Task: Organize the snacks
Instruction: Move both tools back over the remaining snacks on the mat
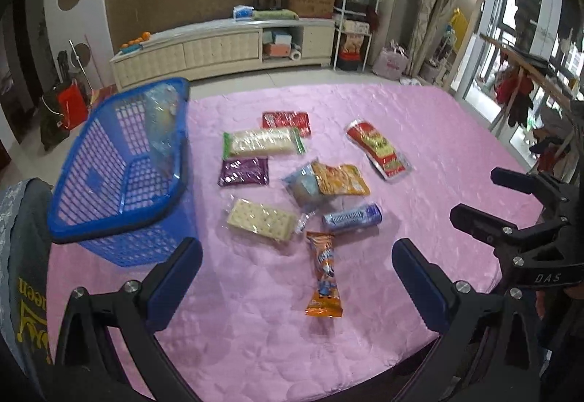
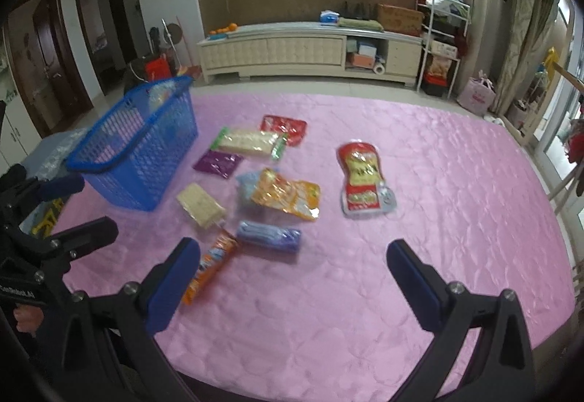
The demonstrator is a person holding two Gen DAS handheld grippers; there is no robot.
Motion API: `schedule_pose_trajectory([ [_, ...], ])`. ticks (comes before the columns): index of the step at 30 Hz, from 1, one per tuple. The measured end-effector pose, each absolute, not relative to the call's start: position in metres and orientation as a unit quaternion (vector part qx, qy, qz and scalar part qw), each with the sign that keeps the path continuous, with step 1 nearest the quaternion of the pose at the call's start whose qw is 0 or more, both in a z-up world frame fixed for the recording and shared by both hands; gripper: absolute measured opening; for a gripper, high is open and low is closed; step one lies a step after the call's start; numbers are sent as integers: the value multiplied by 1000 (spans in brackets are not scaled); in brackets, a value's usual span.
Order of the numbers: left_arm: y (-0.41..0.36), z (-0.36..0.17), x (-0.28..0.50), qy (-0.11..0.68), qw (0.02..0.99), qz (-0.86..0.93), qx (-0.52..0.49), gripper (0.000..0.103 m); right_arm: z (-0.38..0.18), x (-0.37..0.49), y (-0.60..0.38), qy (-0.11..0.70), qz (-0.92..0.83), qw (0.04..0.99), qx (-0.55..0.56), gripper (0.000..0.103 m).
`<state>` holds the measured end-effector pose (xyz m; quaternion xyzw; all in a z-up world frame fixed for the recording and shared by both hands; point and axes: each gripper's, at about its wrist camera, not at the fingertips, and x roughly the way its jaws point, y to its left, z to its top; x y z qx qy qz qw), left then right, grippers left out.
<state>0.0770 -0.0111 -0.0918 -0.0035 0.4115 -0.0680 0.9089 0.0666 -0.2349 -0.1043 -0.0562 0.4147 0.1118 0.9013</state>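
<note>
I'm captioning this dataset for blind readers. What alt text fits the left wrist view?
Snack packets lie scattered on a pink tablecloth, with an orange wrapper nearest the open left gripper. A blue basket stands to their left, and the open right gripper shows at the right edge.

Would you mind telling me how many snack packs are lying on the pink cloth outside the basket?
9: red pack, long wafers, purple pack, crackers, pale blue pack, orange pouch, red pouch, blue roll, orange stick. The basket holds another.
</note>
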Motion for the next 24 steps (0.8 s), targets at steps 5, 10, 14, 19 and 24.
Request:
schedule_pose_trajectory([
  [5,-24,-119,84,438,896,-79,2,103,-125,65,-245,424,94,899,-60,103],
  [10,-38,-143,96,466,880,-88,16,100,-141,68,-255,432,86,896,-57,103],
  [14,-48,-160,111,489,867,-88,33,96,-153,75,-261,447,86,889,-46,103],
  [19,-56,-177,126,510,854,-88,55,81,-167,83,-266,459,87,883,-39,103],
  [24,-60,-196,139,535,837,-96,60,62,-174,89,-266,467,102,878,-27,103],
])
